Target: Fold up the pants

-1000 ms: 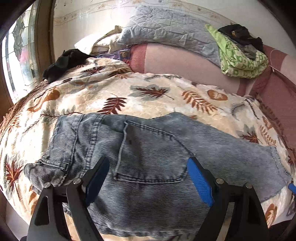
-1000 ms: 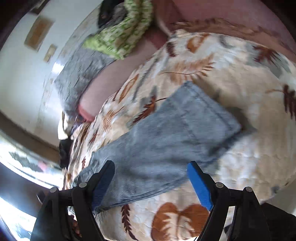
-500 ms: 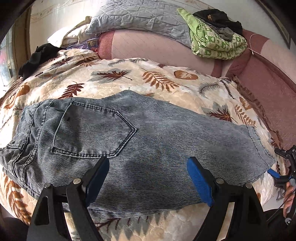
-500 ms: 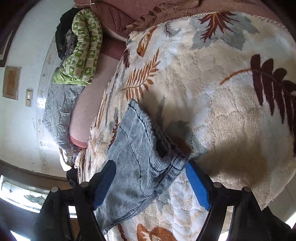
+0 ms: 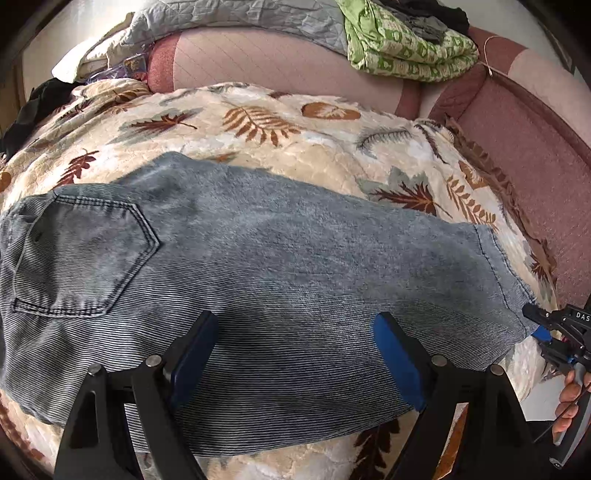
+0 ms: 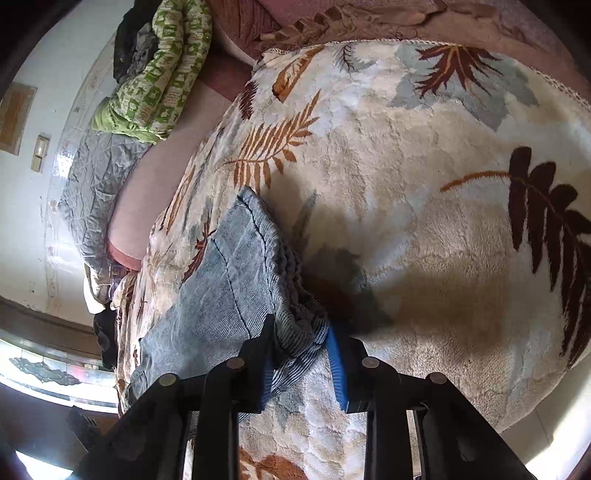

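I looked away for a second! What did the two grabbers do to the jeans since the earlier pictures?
The right gripper moved in on the leg cuff, and its jaws are closing with the bunched hem between them. The left gripper slid along the jeans from the back pocket toward the middle of the leg, jaws wide open, holding nothing. The jeans still lie flat on the leaf blanket.

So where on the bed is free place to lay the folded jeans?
The leaf blanket is bare between the jeans and the pink bolster, and also past the hem toward the maroon cover. It is crowded at the head: grey quilt, green bedding, dark clothes.
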Motion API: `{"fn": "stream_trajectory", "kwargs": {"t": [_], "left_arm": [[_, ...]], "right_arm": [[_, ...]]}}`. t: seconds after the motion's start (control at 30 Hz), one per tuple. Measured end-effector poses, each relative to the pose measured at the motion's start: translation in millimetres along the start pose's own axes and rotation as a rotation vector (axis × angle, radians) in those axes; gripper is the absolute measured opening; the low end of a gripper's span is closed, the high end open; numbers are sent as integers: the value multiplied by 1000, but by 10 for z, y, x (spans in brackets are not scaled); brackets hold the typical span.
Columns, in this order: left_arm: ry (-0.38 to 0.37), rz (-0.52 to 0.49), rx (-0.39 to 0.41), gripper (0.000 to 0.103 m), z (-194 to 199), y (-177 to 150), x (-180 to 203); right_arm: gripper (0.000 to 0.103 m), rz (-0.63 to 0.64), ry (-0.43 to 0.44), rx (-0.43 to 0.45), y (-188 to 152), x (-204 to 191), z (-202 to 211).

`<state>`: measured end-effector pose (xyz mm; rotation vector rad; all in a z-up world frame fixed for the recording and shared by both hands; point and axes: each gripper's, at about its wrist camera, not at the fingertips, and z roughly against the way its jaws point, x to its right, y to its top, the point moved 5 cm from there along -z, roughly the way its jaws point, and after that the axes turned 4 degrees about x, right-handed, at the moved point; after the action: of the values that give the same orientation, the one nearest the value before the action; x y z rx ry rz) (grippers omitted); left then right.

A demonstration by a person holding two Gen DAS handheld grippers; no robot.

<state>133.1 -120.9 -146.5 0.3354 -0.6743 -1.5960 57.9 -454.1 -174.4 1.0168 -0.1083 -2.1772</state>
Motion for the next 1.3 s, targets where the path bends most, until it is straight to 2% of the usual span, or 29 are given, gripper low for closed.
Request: {"fn": "stream_trajectory", "kwargs": {"t": [0.07, 0.13, 0.3, 0.37, 0.47, 0.5, 0.57, 0.67, 0.73, 0.77, 0.97, 1.07, 1.17, 1.3], "left_arm": [[94, -122, -33, 86, -128, -79, 114], [165, -229, -6, 87, -126, -107, 228], [198, -234, -31, 88, -122, -94, 221], [153, -185, -15, 87, -19, 12, 214], [104, -95, 61, 87, 117, 270, 222], [115, -99, 60, 87, 85, 328, 244], [127, -133, 6, 87, -113, 373, 320], [225, -223, -107, 88, -477, 227, 373], [248, -251, -52, 89, -466, 208, 397], [256, -253, -51, 88, -461, 207, 405], [188, -220, -65, 87, -421, 262, 342], [129, -134, -26, 87, -263, 326, 190], [93, -30, 36, 87, 26, 395, -139], [122, 128, 109, 87, 414, 435, -842]], "right_arm": [[23, 50, -19, 14, -4, -86, 27], [20, 95, -32, 32, 0, -195, 85], [18, 227, -49, 76, 10, -608, 247], [18, 267, -47, 79, 10, -767, 282], [18, 288, -65, 78, 10, -835, 279], [18, 288, -72, 74, 3, -824, 266], [18, 286, -79, 68, -8, -805, 245], [18, 289, -72, 72, 3, -838, 264], [18, 312, -67, 82, 9, -924, 308], [18, 332, -63, 87, 7, -985, 331], [17, 450, -28, 97, -131, -1506, 403], [17, 520, -1, 98, -300, -1849, 419], [17, 623, 34, 89, -581, -2283, 385], [17, 769, 88, 33, -1166, -2836, 161]]}}
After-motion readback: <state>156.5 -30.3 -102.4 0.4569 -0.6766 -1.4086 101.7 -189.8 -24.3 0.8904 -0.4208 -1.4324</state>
